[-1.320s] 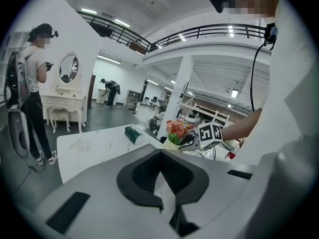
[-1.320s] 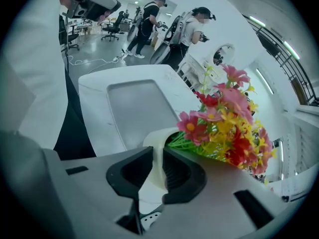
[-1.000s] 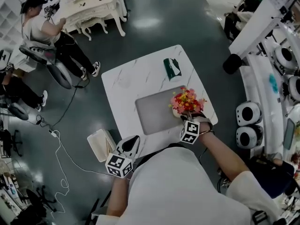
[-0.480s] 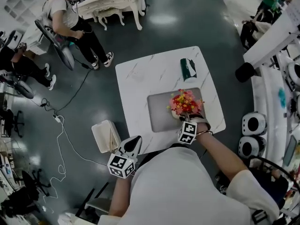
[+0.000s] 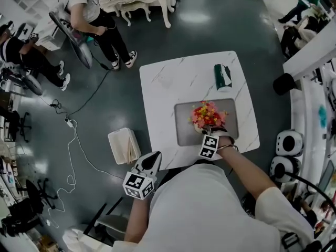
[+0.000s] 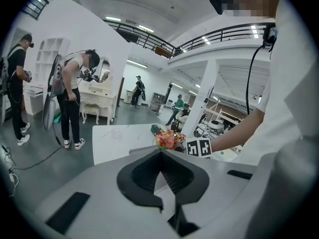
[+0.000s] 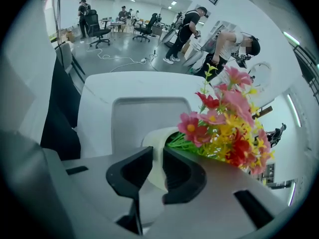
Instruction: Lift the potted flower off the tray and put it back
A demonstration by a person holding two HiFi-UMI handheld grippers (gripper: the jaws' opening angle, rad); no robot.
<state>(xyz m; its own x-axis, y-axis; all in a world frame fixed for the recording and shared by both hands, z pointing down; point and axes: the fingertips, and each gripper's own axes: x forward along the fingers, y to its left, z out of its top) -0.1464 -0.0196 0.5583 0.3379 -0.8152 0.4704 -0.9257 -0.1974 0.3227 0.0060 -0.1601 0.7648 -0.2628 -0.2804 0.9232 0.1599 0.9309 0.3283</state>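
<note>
Right gripper view: right tool (image 7: 157, 159) clamped on cream rim of potted flower (image 7: 224, 123), pink, red, yellow blooms, over grey tray (image 7: 139, 113); left tool (image 6: 160, 153) closed, empty.

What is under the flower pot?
The grey tray on the white table lies below the pot. Flowers and the right gripper cover its base, so contact cannot be seen.
</note>
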